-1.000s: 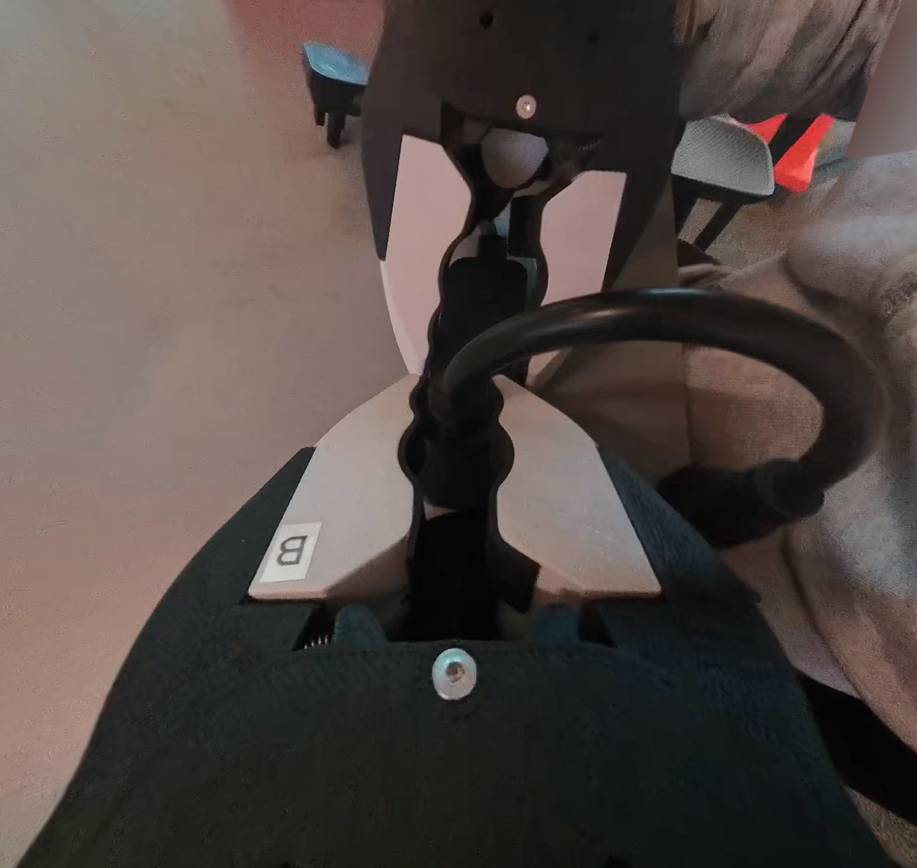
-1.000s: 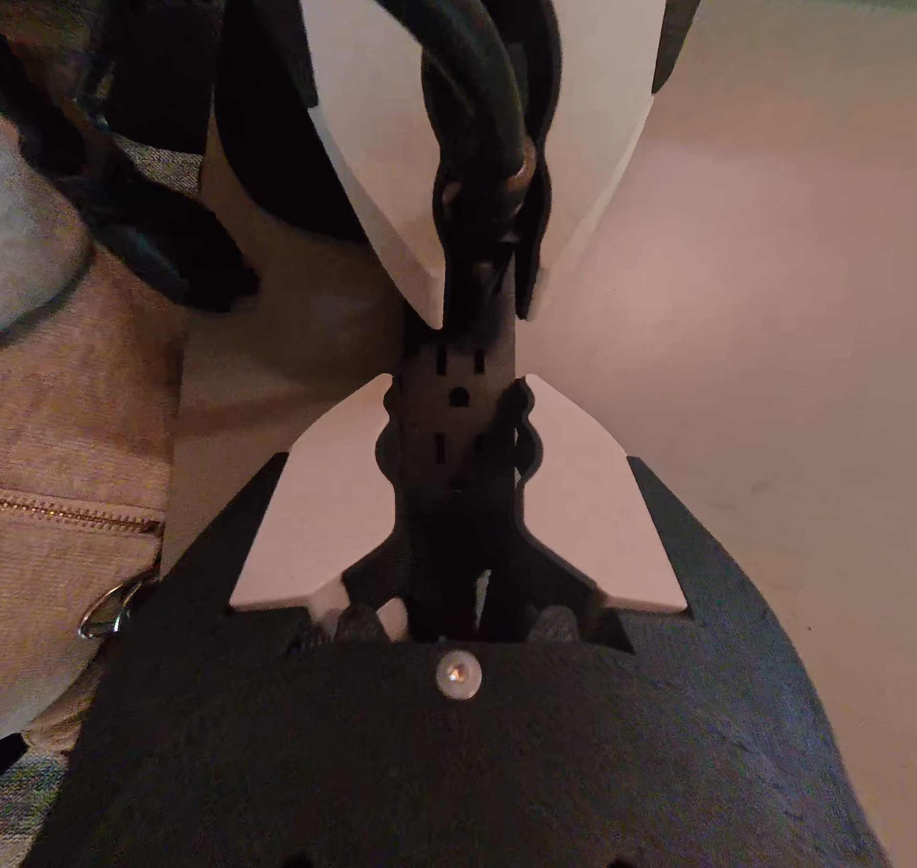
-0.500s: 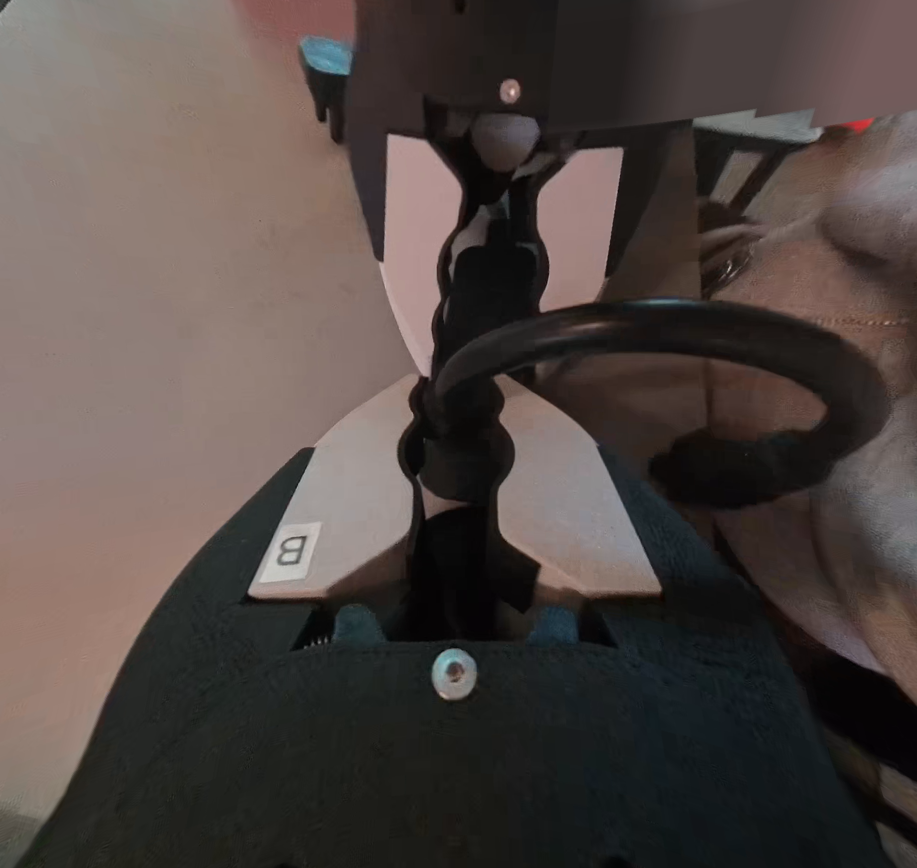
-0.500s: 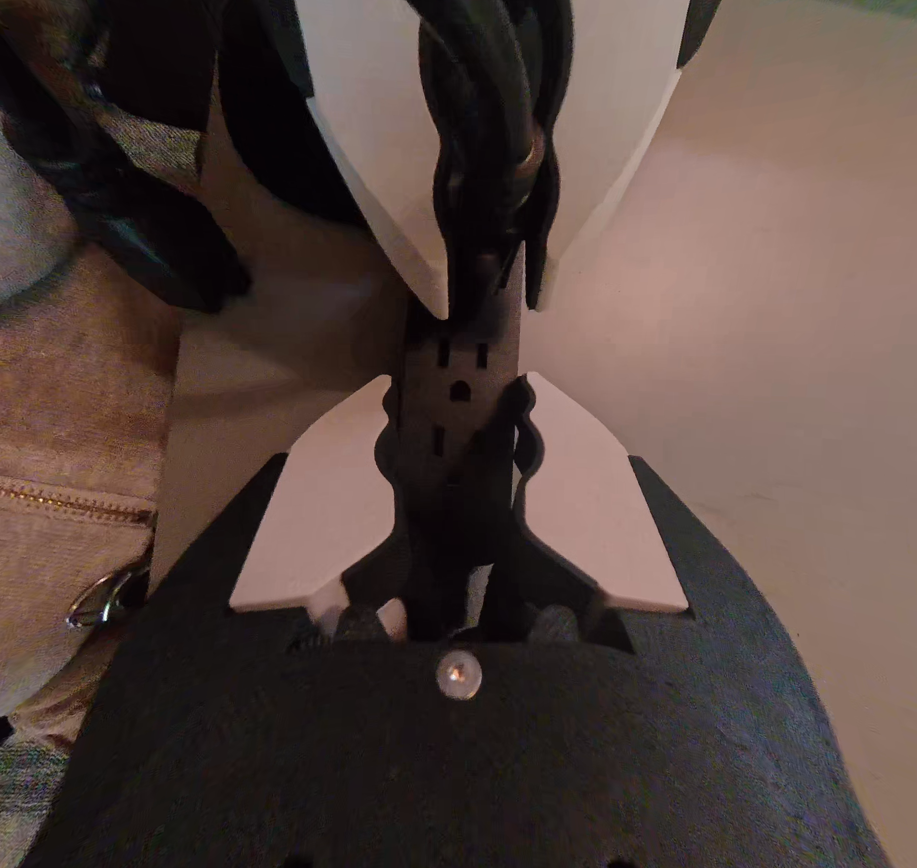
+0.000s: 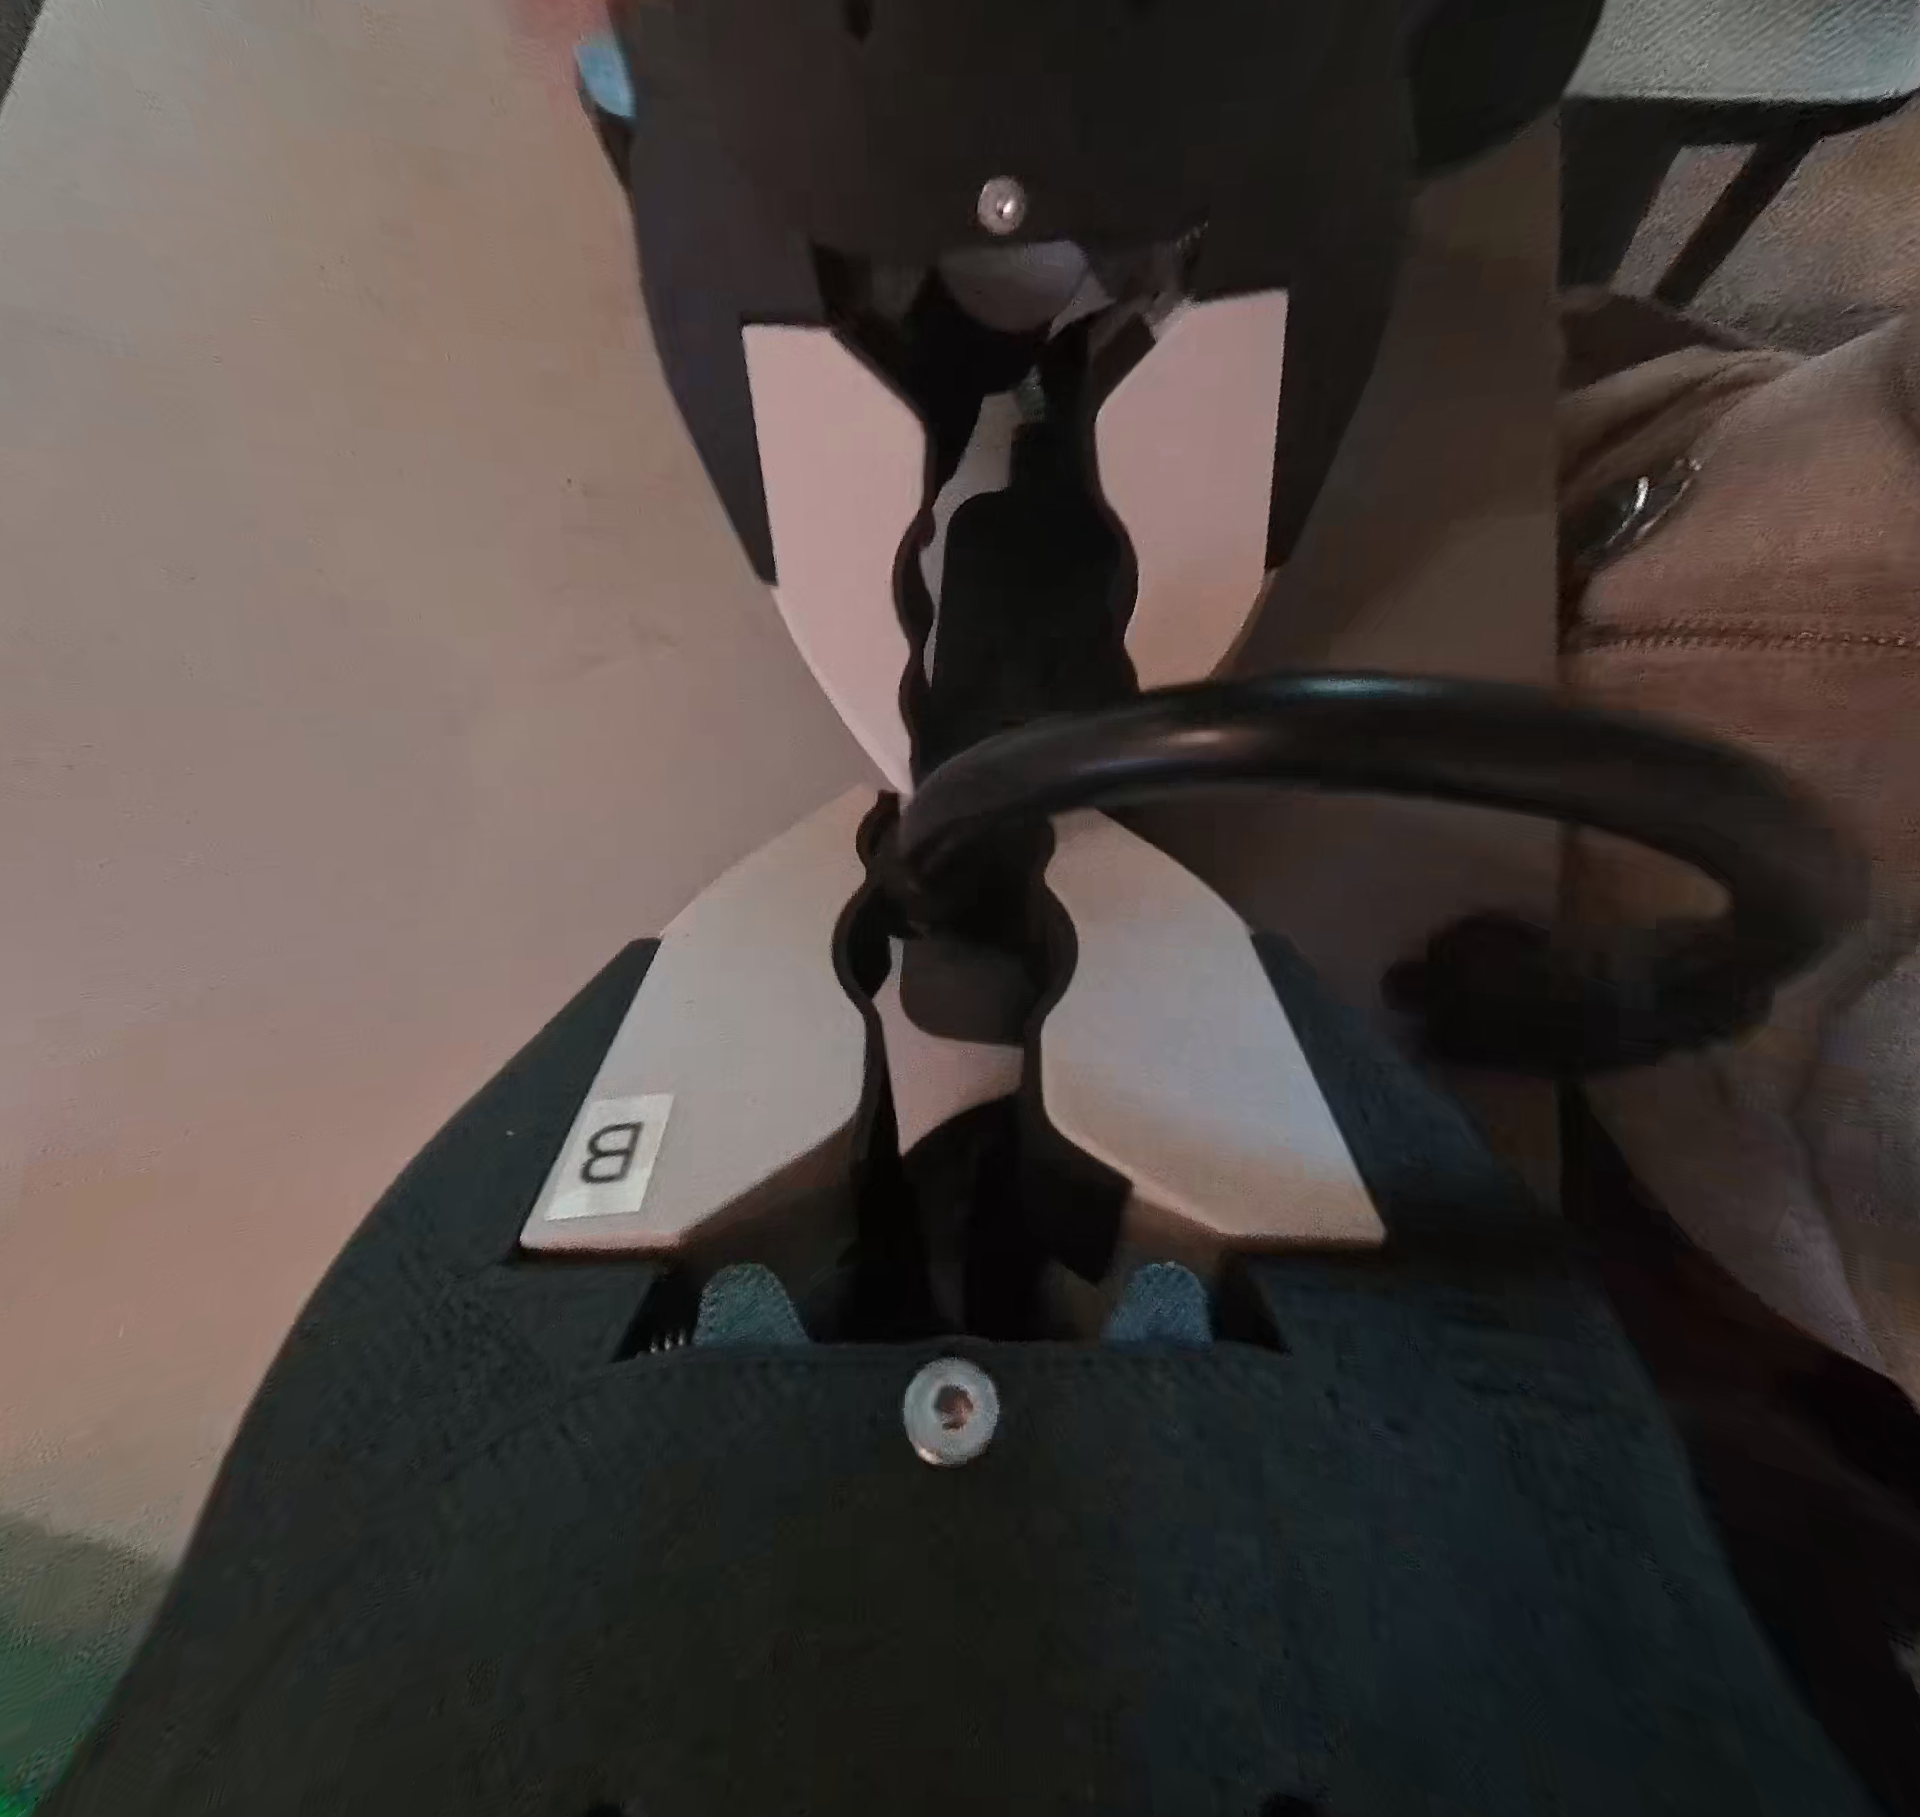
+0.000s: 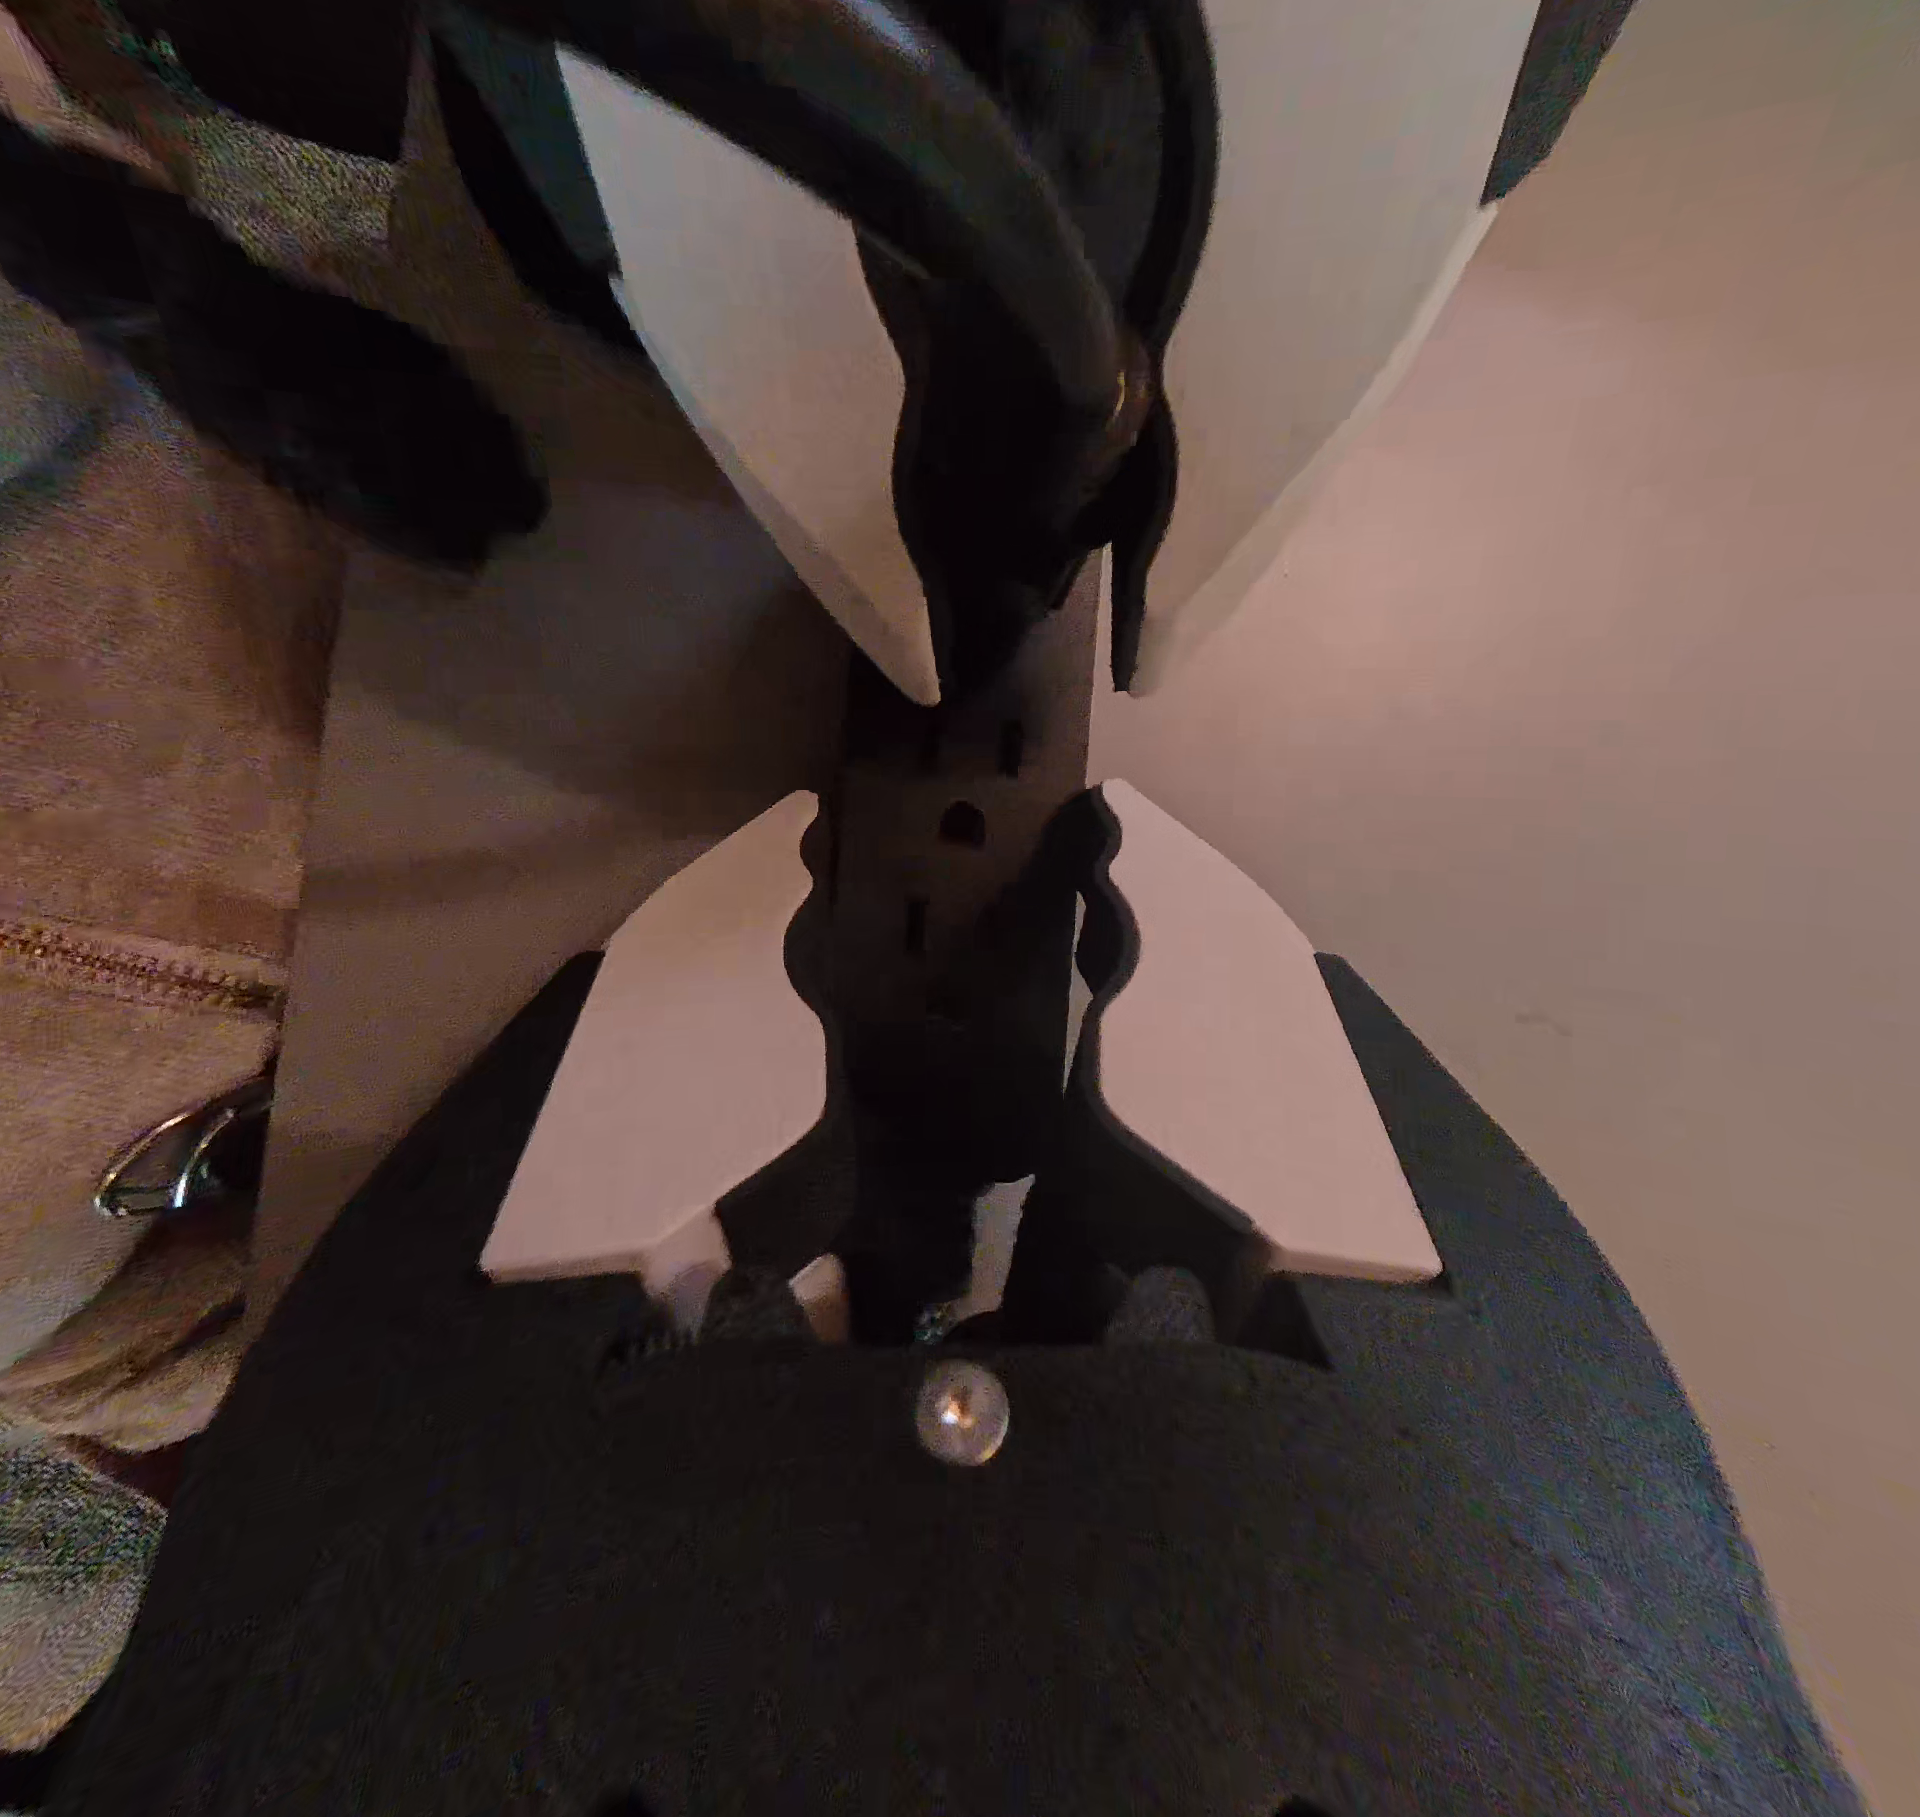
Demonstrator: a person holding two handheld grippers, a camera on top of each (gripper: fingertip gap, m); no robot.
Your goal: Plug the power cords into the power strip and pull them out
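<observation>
Step in hand: mating the plug (image 5: 961, 993) with the power strip (image 6: 920, 988), judged from both tools meeting tip to tip above the pale surface (image 5: 312, 624).
Left gripper (image 5: 961, 832): clamped on the dark plug body at centre frame of the left wrist view, fingers pinched tight around it.
Right gripper (image 6: 956, 811): closed around the narrow black strip, lower centre of the right wrist view, outlet face turned up toward the camera.
Cord (image 5: 1403, 718): thick, black, arching from the plug toward the right edge of the frame and curling back down; stiff enough to push the plug off line.
Seating: cannot tell whether the prongs are in; plug nose touching the strip just above a bare outlet, contact hidden by the fingertips.
Alignment: keep the plug square to the outlet face, prongs over the slots, no twist from the cord loop.
Force: push straight along the prongs, with the strip braced by an equal counter-push from the right side; avoid rocking.
Grip check: hold the plug by its body rather than the cord, to prevent slipping under load.
Risk: strip sliding lengthwise through the ridged pads, or prongs catching on the rim beside the slots.
Clearance: beige zipped garment (image 6: 125, 832) at left of the right wrist view, close to the cord; keep the loop free of it.
</observation>
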